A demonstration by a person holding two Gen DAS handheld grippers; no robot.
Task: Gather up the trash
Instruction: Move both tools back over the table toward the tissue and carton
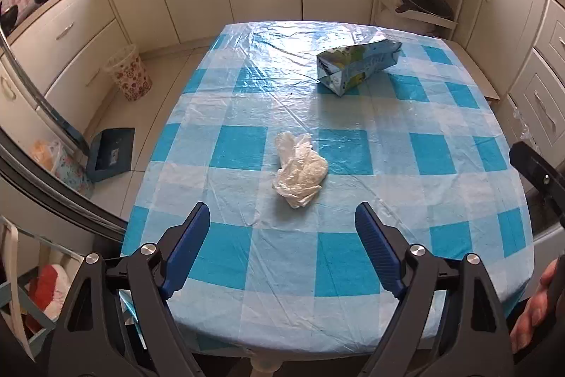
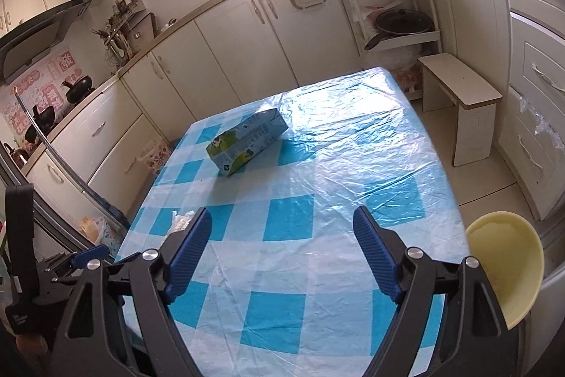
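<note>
On the checked table (image 1: 459,115) lie a crumpled white bag (image 1: 300,170) and, farther back, a carton (image 1: 358,64) on its side. Both grippers, left (image 1: 282,246) and right (image 2: 282,246), are spread wide and hold nothing. A flowery bin (image 1: 129,73) stands on the floor, a yellow bowl (image 2: 508,267) near the right gripper.

A glossy, wrinkled plastic cloth (image 1: 353,136) is covering the tabletop, a thin crumpled plastic bag (image 1: 300,170) is looking matt, and the carton (image 1: 356,64) is showing smooth printed paper.

Open tablecloth (image 1: 289,257) before crumpled bag (image 1: 300,170)
</note>
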